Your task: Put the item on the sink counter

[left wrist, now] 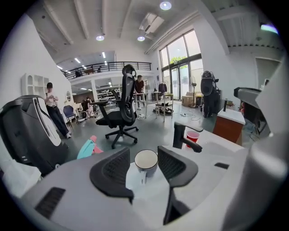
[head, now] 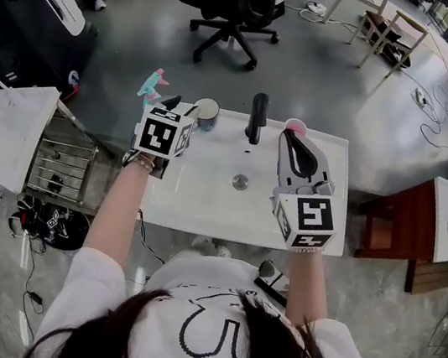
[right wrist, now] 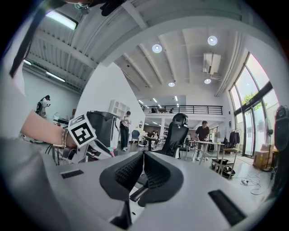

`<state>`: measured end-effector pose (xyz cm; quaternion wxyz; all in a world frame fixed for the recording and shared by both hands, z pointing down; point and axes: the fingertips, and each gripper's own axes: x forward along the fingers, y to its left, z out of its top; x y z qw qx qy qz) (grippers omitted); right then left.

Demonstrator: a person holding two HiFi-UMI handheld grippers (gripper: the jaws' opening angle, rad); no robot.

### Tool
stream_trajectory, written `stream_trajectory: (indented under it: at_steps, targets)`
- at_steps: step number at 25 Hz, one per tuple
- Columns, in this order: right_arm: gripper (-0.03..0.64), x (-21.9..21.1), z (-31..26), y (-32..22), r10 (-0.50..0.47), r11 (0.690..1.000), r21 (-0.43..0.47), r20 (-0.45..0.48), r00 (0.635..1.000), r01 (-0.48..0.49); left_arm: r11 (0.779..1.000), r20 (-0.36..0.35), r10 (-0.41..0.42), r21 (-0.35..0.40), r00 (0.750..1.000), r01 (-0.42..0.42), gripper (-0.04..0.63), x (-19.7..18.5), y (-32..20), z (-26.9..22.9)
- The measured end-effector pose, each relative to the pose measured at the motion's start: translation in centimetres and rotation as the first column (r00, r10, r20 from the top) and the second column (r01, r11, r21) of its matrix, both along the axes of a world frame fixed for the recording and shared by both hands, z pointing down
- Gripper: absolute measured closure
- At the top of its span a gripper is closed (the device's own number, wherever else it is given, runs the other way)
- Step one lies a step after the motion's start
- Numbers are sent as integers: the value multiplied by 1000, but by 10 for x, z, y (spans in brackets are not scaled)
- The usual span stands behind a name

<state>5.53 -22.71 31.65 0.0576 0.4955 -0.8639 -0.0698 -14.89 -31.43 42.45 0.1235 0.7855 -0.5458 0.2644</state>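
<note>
A white mug (head: 205, 114) with a dark rim stands at the back left of the white sink counter (head: 194, 203). My left gripper (head: 181, 107) is open right at the mug. In the left gripper view the mug (left wrist: 146, 161) sits between the two spread jaws of my left gripper (left wrist: 144, 158), its handle towards the camera. I cannot tell whether they touch it. My right gripper (head: 287, 135) is held above the counter's right side, near a red cup (head: 295, 126). Its jaws are shut tip to tip (right wrist: 143, 155) with nothing between them.
A black faucet (head: 257, 116) rises behind the drain (head: 240, 182). A teal and pink spray bottle (head: 152, 84) is at the counter's back left corner. A white bag (head: 10, 134) and wire rack (head: 61, 164) flank the left; a brown cabinet (head: 395, 224) is at the right.
</note>
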Motion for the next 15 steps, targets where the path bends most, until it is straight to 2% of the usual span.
stream_trajectory:
  at_steps: [4,8,11,15]
  targets:
    - [588,-1,-5,5,-16,1000,20,0,1000,16,996,-47,-26,84,999,29,397,-3,18,-25]
    - [588,-3,-11,6,-31,999,37,3,1000,31,981,-127,-57,176,990,79,397,-8,35,-52]
    - [588,-3,-17,5,-38,998,46,8,999,37,957,-186,-52,271,981,102,399,-13,49,-78]
    - [588,-3,-21,4,-38,997,61,20,999,37,908,-223,-2,409,975,95,399,-20,72,-104]
